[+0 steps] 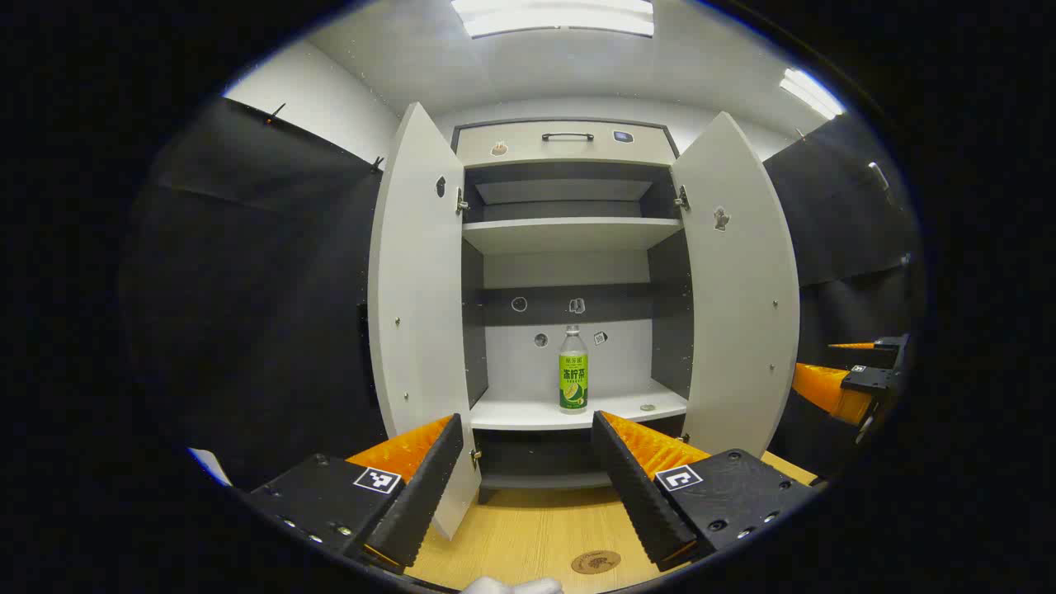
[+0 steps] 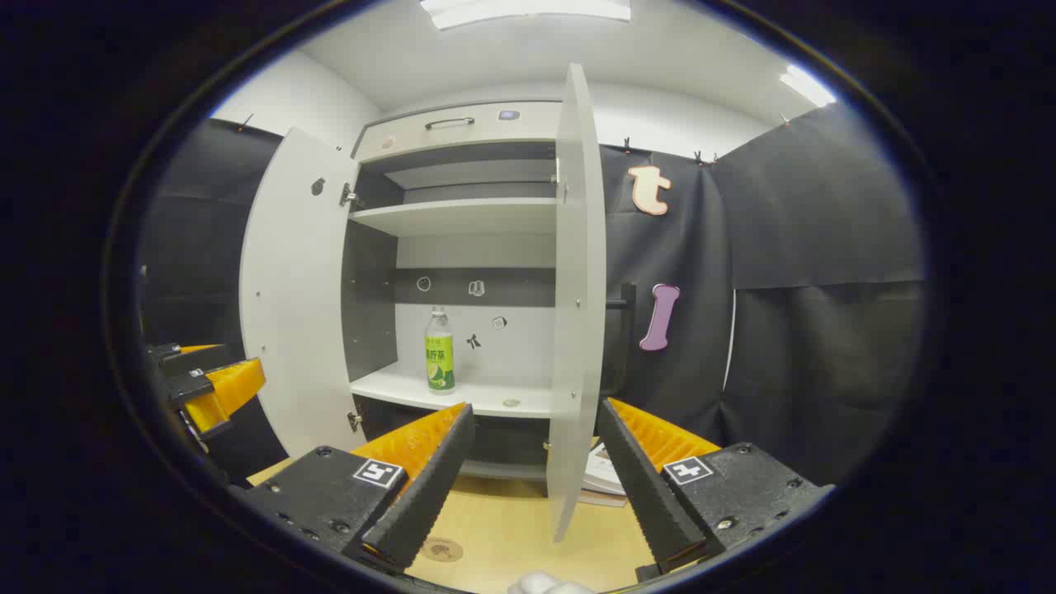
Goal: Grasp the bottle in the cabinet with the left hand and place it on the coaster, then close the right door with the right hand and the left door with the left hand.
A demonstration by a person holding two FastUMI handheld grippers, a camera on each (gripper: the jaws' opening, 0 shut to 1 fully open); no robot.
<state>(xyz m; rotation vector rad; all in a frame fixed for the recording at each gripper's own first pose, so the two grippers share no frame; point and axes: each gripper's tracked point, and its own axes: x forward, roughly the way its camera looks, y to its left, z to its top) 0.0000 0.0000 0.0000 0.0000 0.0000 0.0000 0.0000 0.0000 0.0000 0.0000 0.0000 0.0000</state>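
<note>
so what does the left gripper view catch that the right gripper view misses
Left gripper view alone: both inner door faces, the left door and the right door, swung wide, with the cabinet seen head-on.

Right gripper view alone: the right door nearly edge-on, and some printed paper lying on the table behind it.

Shared: the bottle upright on the lower shelf, a small round thing to its right on that shelf, the coaster on the wooden table, the drawer handle on top, and each gripper's jaws open with nothing held.
</note>
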